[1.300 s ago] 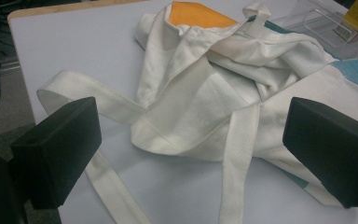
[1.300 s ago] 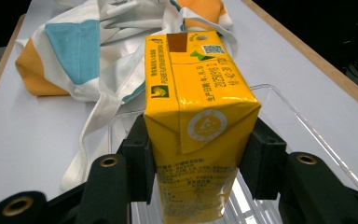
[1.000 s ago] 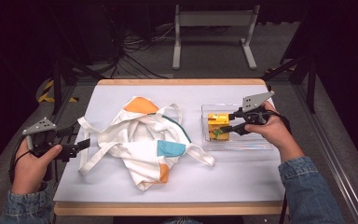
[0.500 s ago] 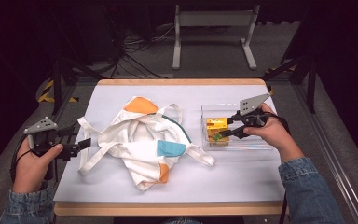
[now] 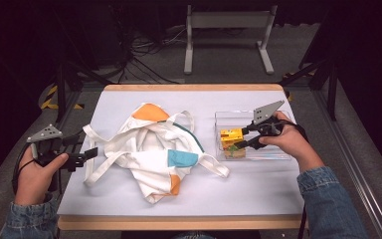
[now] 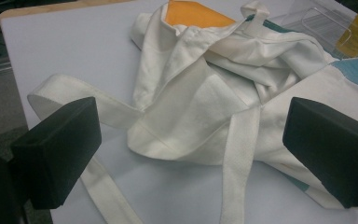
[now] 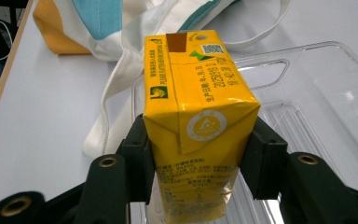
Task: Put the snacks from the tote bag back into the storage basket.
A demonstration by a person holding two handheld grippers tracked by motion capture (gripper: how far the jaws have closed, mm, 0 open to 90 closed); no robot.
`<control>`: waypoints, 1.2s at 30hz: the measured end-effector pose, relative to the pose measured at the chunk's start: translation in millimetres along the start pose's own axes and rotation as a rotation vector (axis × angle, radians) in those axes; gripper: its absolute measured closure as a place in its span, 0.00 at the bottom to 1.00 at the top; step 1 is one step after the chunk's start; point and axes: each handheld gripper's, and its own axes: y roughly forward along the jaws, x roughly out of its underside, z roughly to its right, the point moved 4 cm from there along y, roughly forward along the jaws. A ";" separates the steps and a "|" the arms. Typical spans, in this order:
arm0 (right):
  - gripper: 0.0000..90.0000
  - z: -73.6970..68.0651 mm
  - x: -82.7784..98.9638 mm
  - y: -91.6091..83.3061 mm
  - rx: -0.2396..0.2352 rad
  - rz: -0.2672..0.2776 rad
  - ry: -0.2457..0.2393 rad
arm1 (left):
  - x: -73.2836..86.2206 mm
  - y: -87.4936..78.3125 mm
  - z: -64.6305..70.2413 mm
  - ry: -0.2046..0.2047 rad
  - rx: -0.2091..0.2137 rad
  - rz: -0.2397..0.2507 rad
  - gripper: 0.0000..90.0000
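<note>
High view: the table has a white top with a wooden edge showing at the front and back. The bag, white cloth with orange and teal patches, lies crumpled at the middle-left, its straps trailing toward both sides. Bare white surface lies in front of it and behind it. The tray, clear plastic, sits near the right edge. The right gripper reaches into it from the right and clamps the carton, a yellow box held at the tray's left end. The left gripper sits at the left table edge, just beside a strap loop, touching nothing that can be made out.

Left gripper view: its two black jaws stand wide apart with nothing between them; the bag and a strap lie on the table beyond them. The table's corner shows at upper left, with open surface between it and the bag.

Right gripper view: the jaws press on both sides of the carton, which stands above the tray. The carton bears small Chinese print, a printed date code, a square code and a round white emblem; too fine to read. The bag lies just past the tray's rim.
</note>
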 end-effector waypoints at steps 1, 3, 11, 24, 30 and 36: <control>0.58 -0.2 -0.2 -0.3 -0.001 -0.002 0.002 | 0.0 0.0 0.0 0.000 0.000 0.000 0.06; 0.58 0.0 -0.1 -0.8 0.001 -0.007 0.003 | -0.4 0.5 0.6 0.001 0.001 0.002 0.06; 0.56 0.6 3.2 -3.2 -0.004 -0.017 0.012 | -1.0 1.6 0.6 0.005 0.003 0.000 0.06; 0.53 -0.4 7.7 -11.5 0.007 -0.030 0.020 | -4.3 7.0 2.0 0.016 0.017 -0.003 0.06; 0.49 -0.7 6.8 -12.4 0.013 -0.019 0.022 | -4.5 7.4 2.4 0.018 0.020 -0.003 0.06; 0.31 -1.4 0.4 -19.7 0.046 0.048 0.054 | -3.8 7.0 3.3 0.010 0.018 -0.003 0.06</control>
